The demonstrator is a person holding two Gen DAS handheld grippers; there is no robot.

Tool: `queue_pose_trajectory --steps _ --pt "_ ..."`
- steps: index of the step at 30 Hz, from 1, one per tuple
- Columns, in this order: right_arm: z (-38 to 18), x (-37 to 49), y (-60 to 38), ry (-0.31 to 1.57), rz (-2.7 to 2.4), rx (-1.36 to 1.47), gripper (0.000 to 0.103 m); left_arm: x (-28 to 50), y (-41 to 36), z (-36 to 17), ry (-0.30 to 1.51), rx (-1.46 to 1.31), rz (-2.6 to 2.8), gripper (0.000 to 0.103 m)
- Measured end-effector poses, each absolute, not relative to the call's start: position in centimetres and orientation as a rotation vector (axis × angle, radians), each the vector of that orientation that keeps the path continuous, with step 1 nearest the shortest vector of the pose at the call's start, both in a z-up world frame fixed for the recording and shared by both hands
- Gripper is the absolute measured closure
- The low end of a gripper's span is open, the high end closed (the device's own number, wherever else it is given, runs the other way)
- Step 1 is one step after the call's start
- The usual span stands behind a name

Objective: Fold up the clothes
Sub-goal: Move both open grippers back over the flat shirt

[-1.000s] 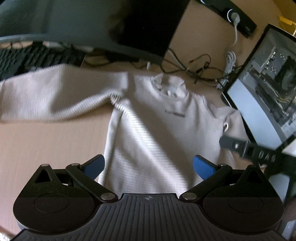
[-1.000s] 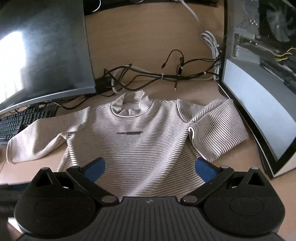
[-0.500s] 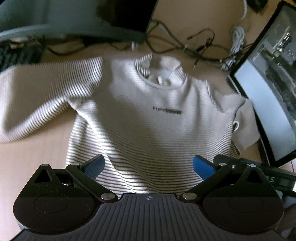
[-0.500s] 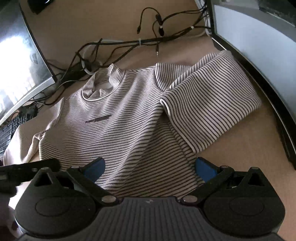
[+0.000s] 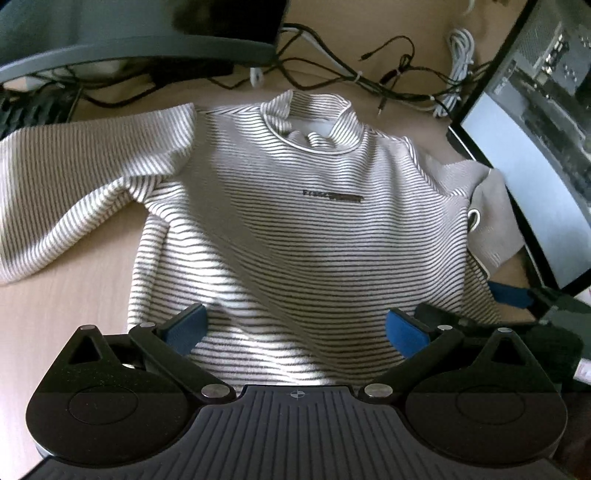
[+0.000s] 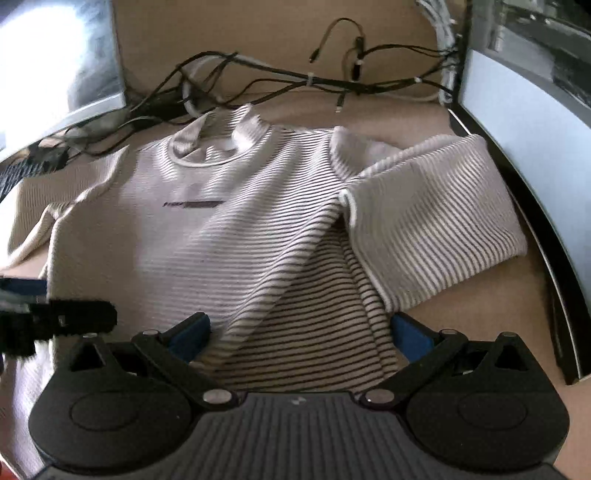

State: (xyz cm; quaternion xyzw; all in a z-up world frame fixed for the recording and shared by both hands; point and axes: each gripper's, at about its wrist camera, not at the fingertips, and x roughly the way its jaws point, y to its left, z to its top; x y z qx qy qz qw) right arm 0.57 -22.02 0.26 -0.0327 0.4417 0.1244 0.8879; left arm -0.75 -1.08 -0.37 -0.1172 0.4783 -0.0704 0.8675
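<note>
A cream sweater with thin dark stripes lies face up on the wooden desk, collar at the far side. Its left sleeve stretches out to the left. Its right sleeve is folded back on itself beside the body. My left gripper is open over the lower hem, near the middle. My right gripper is open over the lower right part of the body; it also shows in the left wrist view. Neither holds cloth.
A curved monitor stands at the back left with a keyboard under it. A glass-sided computer case walls the right side. Tangled cables lie behind the collar. Bare desk lies left of the hem.
Both grippers have come closer to the sweater and lower over its hem. The left gripper has moved right toward the body's middle. The jaws stay open.
</note>
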Motion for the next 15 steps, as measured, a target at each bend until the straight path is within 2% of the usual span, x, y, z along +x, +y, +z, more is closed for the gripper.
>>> queue_pose_trajectory --steps 15 --pt "0.0 -2.4 -21.6 0.923 0.264 -0.103 0.0 -4.6 -0.7 -0.2 1.022 -0.229 -0.143 0.0"
